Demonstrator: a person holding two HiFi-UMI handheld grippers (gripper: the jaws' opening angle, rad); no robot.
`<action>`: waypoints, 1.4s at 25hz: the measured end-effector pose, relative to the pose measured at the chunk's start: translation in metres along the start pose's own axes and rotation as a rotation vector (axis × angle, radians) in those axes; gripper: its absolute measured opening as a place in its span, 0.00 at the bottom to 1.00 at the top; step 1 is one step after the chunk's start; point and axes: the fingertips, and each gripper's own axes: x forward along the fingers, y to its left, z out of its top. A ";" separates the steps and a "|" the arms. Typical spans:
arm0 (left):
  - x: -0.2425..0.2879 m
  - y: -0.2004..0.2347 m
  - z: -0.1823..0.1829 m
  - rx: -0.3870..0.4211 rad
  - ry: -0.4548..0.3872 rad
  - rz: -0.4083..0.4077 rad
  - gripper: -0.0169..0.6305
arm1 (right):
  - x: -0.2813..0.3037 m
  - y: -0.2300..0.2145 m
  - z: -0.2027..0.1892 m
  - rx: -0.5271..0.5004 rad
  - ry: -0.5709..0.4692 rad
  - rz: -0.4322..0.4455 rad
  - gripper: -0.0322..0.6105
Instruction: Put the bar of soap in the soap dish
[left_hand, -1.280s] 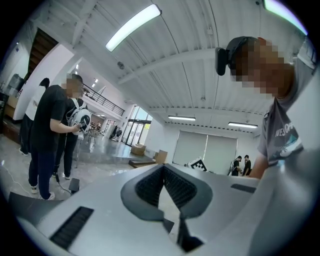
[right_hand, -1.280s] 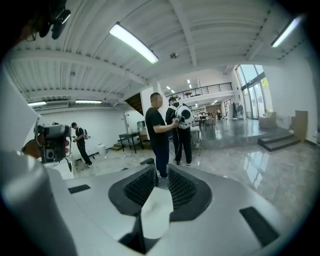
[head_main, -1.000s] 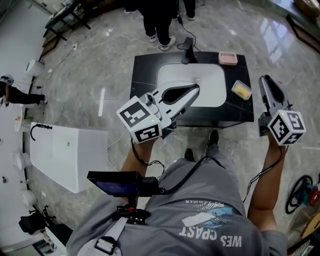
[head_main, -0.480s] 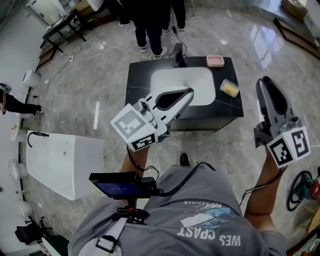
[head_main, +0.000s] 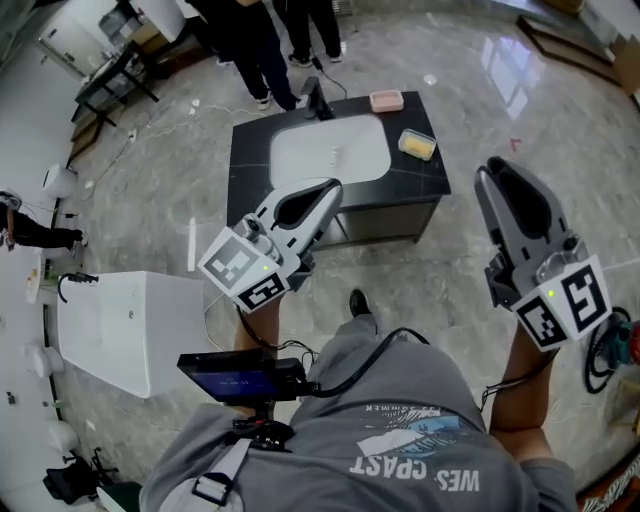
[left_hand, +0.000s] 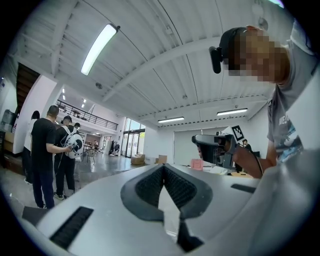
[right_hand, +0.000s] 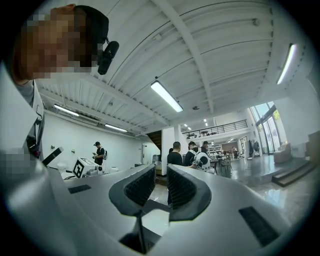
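- Counter: black top with a white basin set in it, ahead of both grippers.
- Left gripper: jaws together at the tips, nothing between them. It is held level, and in the head view it lies over the counter's near edge, pointing toward the basin.
- Right gripper: jaws a narrow gap apart, nothing between them. It is held off the counter's right side, over the floor.
- Bar of soap: yellow, on the counter right of the basin. It is ahead and left of the right gripper, ahead and right of the left gripper, touching neither.
- Soap dish: pink, at the counter's far edge, beyond the soap from both grippers and apart from it.
- People stand past the counter's far side.
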 end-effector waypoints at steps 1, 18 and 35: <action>-0.002 -0.013 0.000 0.002 -0.005 0.005 0.04 | -0.015 0.004 0.001 0.000 -0.002 0.002 0.16; -0.100 -0.133 0.004 -0.030 -0.030 0.149 0.04 | -0.135 0.091 -0.005 0.088 0.038 0.066 0.12; -0.150 -0.109 0.027 0.007 -0.076 0.094 0.04 | -0.095 0.142 0.015 -0.021 0.045 -0.004 0.06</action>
